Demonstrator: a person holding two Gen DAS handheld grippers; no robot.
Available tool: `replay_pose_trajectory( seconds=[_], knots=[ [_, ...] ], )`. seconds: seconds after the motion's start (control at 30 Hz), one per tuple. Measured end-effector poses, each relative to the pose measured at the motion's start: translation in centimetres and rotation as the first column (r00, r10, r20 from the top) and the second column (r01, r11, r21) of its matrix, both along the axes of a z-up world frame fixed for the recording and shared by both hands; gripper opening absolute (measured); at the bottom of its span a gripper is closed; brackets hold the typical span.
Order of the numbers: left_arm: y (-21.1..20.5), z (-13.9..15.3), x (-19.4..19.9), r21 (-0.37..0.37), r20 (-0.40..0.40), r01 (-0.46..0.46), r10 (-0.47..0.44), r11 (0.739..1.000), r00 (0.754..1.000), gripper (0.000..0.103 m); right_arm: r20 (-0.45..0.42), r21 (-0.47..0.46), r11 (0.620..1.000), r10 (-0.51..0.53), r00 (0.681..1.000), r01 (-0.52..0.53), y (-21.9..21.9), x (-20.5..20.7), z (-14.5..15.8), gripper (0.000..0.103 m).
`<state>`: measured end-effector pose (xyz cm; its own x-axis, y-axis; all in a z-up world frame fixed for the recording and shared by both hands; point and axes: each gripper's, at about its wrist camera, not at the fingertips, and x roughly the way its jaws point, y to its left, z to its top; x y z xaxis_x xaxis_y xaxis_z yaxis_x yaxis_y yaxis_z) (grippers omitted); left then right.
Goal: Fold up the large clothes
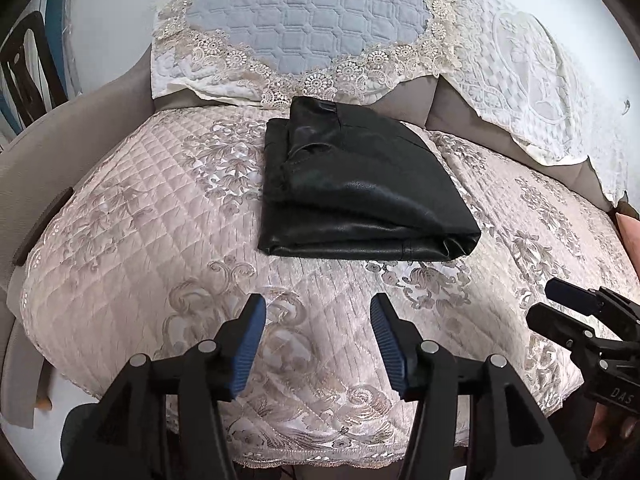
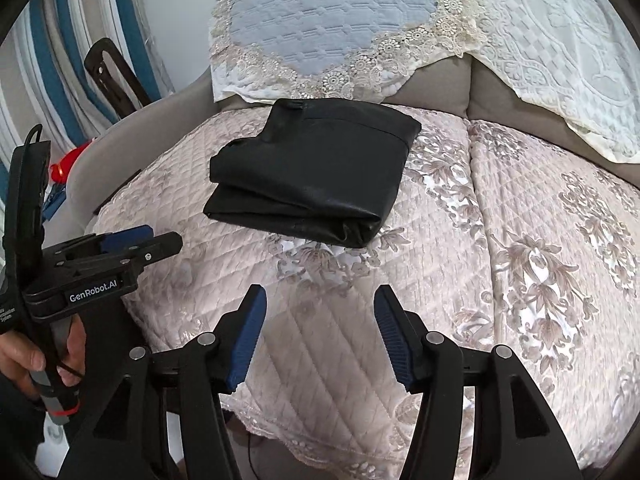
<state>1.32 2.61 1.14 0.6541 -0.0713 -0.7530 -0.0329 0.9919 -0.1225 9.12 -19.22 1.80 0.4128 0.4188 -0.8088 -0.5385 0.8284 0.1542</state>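
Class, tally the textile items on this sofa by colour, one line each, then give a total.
Black folded garment: 1
Pink quilted seat cover: 1
Blue lace-edged back cover: 1
White quilted back cover: 1
Total: 4

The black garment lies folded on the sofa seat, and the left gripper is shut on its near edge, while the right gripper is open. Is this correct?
Not quite. In the left wrist view the left gripper is open and holds nothing, short of the black garment. The garment does lie folded on the sofa seat, and the right gripper is open.

A grey sofa (image 1: 60, 152) wears a quilted floral cover (image 1: 132, 216) and lace throws (image 1: 304, 12).
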Motion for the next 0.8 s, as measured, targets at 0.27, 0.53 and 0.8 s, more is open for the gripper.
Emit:
replay_pose_trajectory(
  seconds=[0.27,0.53,0.8],
  knots=[
    [-0.26,-0.42,-0.22,0.003,-0.013,0.003,-0.003,1.0,1.0,0.057,-0.008,-0.001,1.0,0.003,1.0,-0.003,0.19,-0.17,-0.08,0.057],
    [-0.34,-0.37,-0.29,0.01,-0.016,-0.006,0.006,1.0,1.0,0.057,-0.015,-0.002,1.0,0.005,1.0,-0.005,0.2,-0.26,-0.2,0.057],
    [-0.5,-0.53,-0.42,0.016,-0.02,-0.005,0.005,1.0,1.0,0.057,-0.013,0.0,1.0,0.01,1.0,-0.01,0.35,-0.35,-0.22,0.057]
  ],
)
